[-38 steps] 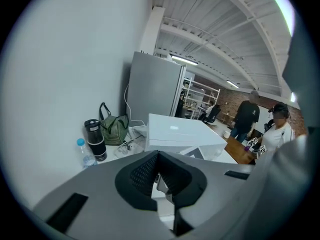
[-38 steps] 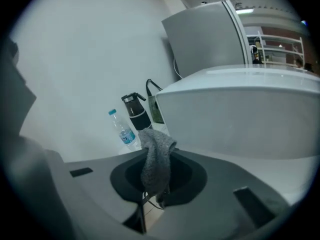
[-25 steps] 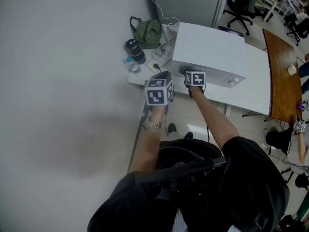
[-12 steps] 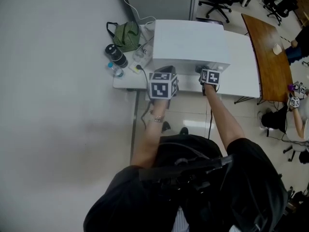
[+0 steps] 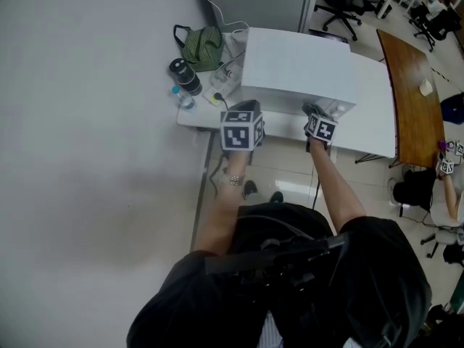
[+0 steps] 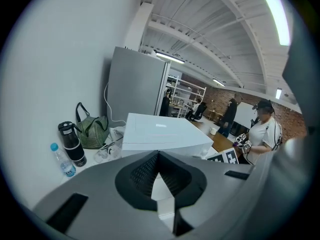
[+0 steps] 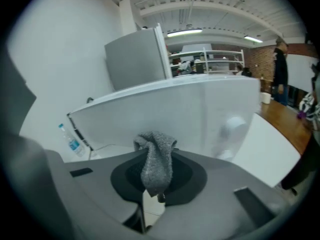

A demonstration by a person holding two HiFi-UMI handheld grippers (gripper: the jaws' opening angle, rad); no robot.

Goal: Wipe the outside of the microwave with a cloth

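Head view: high above, steeply down on the worktop [image 5: 375, 118]. Gripper views: low, close, facing the microwave [image 5: 297, 67], common to all.

microwave [image 5: 297, 67]: one
cloth [image 7: 157, 159]: one
grippers: two, the left gripper [image 5: 245, 111] and the right gripper [image 5: 315, 114]
green bag [image 5: 201, 46]: one
black flask [image 5: 185, 76]: one
water bottle [image 5: 184, 97]: one
tables: two, a white table [image 5: 377, 122] and a wooden table [image 5: 409, 100]

The boxy white microwave [image 5: 301, 67] stood upright, door shut, toward the left end of the white table [image 5: 378, 125], its front along the near edge. The bunched grey knitted cloth [image 7: 156, 161] stood pinched in the right gripper [image 7: 159, 194] before that front panel, possibly touching it.
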